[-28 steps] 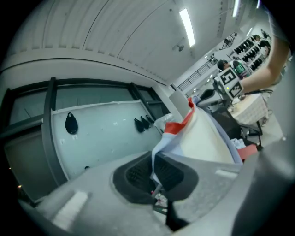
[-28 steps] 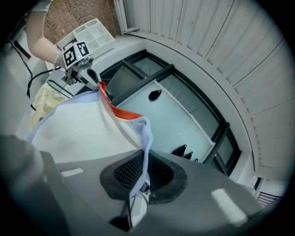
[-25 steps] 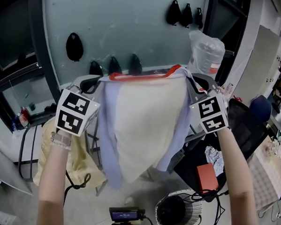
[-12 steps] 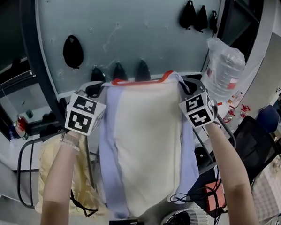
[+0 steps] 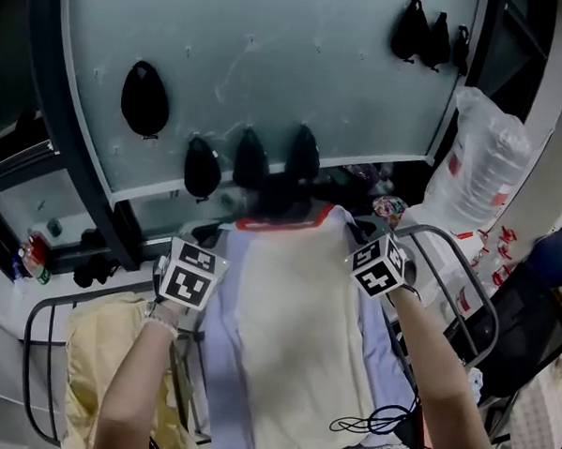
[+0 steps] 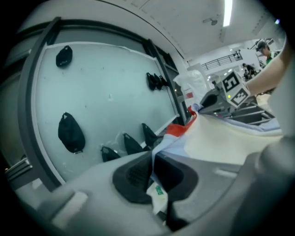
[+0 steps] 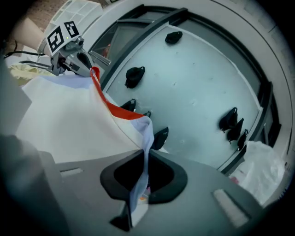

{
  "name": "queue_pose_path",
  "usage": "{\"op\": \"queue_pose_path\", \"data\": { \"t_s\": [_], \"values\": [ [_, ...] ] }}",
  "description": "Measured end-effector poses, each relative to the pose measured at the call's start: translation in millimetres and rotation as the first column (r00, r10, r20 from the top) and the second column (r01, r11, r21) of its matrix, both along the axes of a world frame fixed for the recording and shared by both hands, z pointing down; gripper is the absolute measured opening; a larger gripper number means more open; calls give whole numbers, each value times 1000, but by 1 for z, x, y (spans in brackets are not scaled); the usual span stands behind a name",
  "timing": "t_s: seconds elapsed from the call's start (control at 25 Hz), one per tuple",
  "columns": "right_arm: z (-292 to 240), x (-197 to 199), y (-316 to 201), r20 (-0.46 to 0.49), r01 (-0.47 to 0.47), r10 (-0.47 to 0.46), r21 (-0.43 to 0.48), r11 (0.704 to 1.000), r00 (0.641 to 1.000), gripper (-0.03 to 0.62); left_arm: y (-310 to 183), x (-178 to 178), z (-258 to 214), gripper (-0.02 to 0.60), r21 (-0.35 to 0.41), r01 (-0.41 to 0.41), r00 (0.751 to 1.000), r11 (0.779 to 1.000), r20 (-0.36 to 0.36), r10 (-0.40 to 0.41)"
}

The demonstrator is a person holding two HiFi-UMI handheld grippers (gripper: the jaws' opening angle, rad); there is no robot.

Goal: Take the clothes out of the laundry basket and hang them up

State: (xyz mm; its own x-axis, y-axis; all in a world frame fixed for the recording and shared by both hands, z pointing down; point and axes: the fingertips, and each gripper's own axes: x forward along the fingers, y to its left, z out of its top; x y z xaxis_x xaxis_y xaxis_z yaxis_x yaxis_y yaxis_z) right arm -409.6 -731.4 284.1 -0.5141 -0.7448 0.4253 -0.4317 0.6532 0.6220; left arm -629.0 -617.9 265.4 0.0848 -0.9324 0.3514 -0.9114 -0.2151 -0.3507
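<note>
Where the room ends in a pale green panel (image 5: 270, 68) framed by dark bars, smooth black pear-shaped knobs (image 5: 144, 99) stud its surface. In front of it the shirt (image 5: 293, 351) is stretched flat between the two hands: cream cloth down the middle, lilac sides, a red band (image 5: 283, 225) at the neck. It is held over a grey tube rack (image 5: 466, 275), beside a crumpled yellow cloth (image 5: 95, 359). The left tongs (image 6: 152, 173) are clamped on one neck corner; only their own view shows the white label (image 6: 159, 193) between them. The right tongs (image 7: 144, 173) pinch the opposite lilac edge. A clear plastic bag (image 5: 487, 155) stands at the right.
</note>
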Motion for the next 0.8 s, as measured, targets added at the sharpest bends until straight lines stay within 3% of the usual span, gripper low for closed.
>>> {"op": "queue_pose_path", "data": {
  "t_s": [0.16, 0.32, 0.4, 0.48, 0.68, 0.8],
  "values": [
    [61, -8, -12, -43, -13, 8, -114, 993, 999, 17, -16, -8, 55, 0, -91, 4, 1000, 996, -11, -5],
    [89, -13, -17, -73, -14, -1, -196, 981, 997, 18, -24, -10, 92, 14, -184, 18, 999, 983, -36, -25],
    [98, -14, -17, -86, -12, -8, -224, 974, 996, 31, -25, -8, 104, 43, -224, 20, 999, 974, -45, -31],
    [102, -15, -16, -84, -10, -11, -249, 969, 996, 85, -23, -7, 112, 99, -256, 18, 998, 967, -59, -34],
    [99, -11, -3, -7, 16, -20, -329, 944, 1000, 209, -4, -9, 115, 244, -295, -2, 996, 956, -84, -24],
    [84, -8, 9, 89, 45, -14, -349, 936, 996, 215, 15, -12, 99, 252, -256, 12, 993, 967, -114, -42]
  ]
}}
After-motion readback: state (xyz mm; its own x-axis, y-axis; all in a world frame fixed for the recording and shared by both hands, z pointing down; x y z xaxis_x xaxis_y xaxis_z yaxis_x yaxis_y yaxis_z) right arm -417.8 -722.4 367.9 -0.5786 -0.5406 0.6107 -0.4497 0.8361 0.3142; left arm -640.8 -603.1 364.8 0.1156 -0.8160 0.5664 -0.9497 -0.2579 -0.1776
